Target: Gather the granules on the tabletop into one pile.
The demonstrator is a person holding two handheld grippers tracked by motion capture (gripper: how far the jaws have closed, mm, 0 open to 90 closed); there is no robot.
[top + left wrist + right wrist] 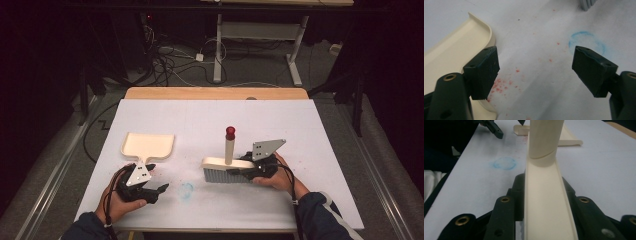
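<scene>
On the white tabletop (320, 150), the right claw (248, 165) pinches the cream brush (227, 164) by its back, bristles down, handle upright. Left of it, the left claw (161, 189) hovers spread just beside the cream dustpan (148, 145), above red crumbs (499, 85).

Bright lit table (150, 115), dark surroundings, near jaws perhaps slightly soft

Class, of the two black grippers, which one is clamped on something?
The right gripper: shut on the brush. The left gripper is open beside the dustpan.
</scene>
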